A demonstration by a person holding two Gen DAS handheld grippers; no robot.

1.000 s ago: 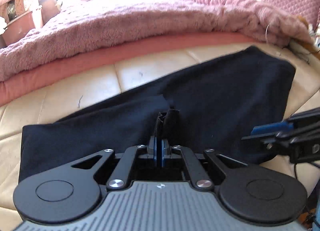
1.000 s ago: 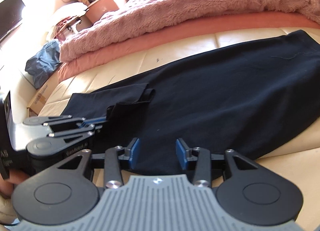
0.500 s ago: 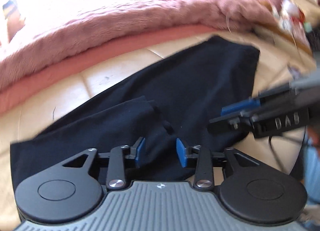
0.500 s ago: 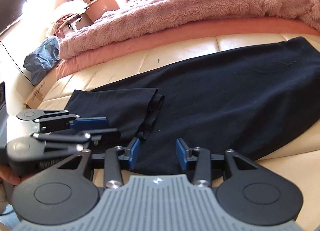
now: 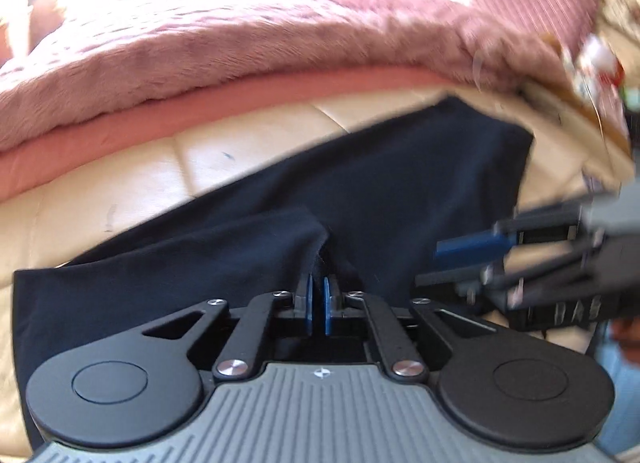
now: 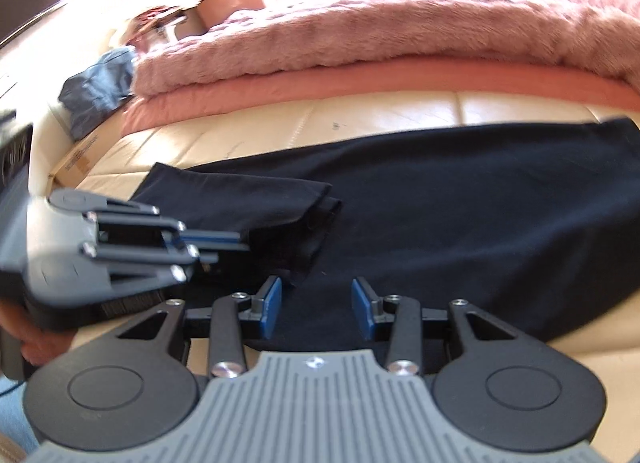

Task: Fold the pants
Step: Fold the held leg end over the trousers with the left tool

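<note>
Dark navy pants lie flat across a cream leather couch, with one leg end folded back over the rest. My left gripper is shut on the hem of that folded-back leg end. It also shows in the right wrist view at the left, on the same fold. My right gripper is open and empty just above the near edge of the pants. It shows in the left wrist view at the right.
A fluffy pink blanket on a salmon sheet is piled along the back of the couch. A blue bag, a cardboard box and clutter sit at the far left.
My left gripper was shut on the leg hem, opened half a second ago, and has shut on it again. The right gripper stayed open and moved closer to the left one.
</note>
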